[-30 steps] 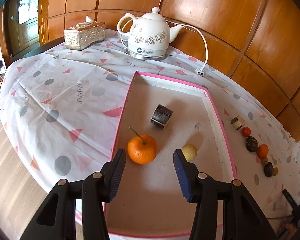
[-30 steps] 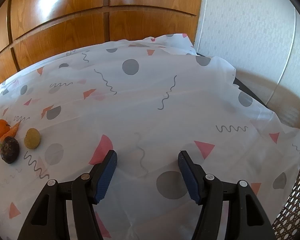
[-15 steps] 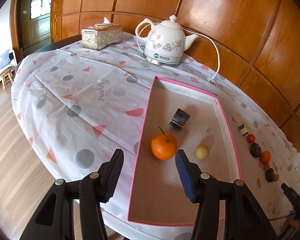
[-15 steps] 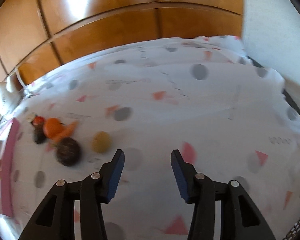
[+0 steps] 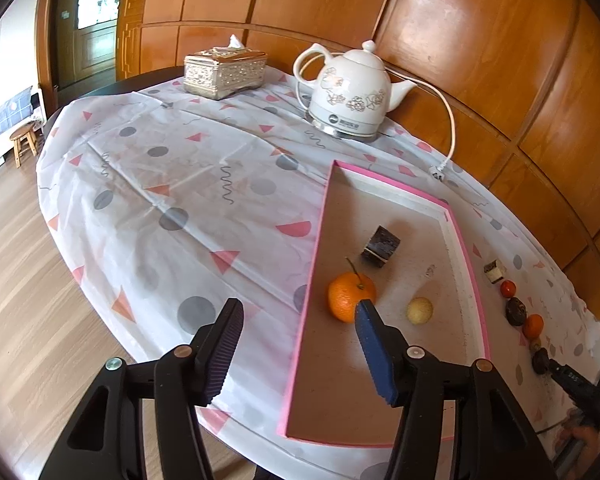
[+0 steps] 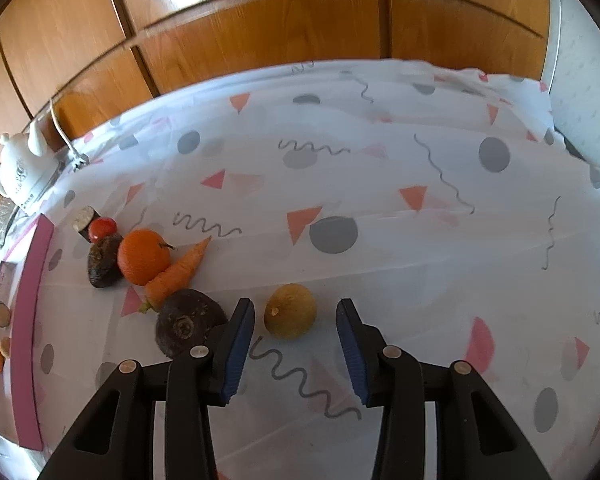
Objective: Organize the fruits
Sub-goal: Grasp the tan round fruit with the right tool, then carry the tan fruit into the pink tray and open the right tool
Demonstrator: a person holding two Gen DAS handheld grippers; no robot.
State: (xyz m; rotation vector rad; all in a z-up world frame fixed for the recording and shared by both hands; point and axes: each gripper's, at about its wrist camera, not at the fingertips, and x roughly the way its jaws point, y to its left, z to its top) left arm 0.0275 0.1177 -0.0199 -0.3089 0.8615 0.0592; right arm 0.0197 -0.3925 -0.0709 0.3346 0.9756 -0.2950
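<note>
A pink-rimmed tray (image 5: 314, 264) on the table holds an orange tangerine (image 5: 350, 296), a small yellow fruit (image 5: 419, 311) and a dark cake piece (image 5: 380, 246). My left gripper (image 5: 298, 322) is open and empty, raised over the tray's left rim. My right gripper (image 6: 296, 322) is open, with a yellow-brown round fruit (image 6: 290, 311) lying between its fingertips on the cloth. To its left lie a dark beet (image 6: 190, 322), a carrot (image 6: 178, 270), a tangerine (image 6: 143, 256), a dark fruit (image 6: 104, 260), a cherry tomato (image 6: 102, 227) and a small cake piece (image 6: 83, 216).
A white kettle (image 5: 350, 92) with its cord and a silver tissue box (image 5: 225, 69) stand at the table's far side. The same row of fruits shows right of the tray (image 5: 518, 310). The table edge and wood floor (image 5: 16, 320) lie to the left.
My right gripper has swung left and closed in on the row of fruits, so the yellow-brown fruit now lies between its fingers. My left gripper has pulled back and left from the tray.
</note>
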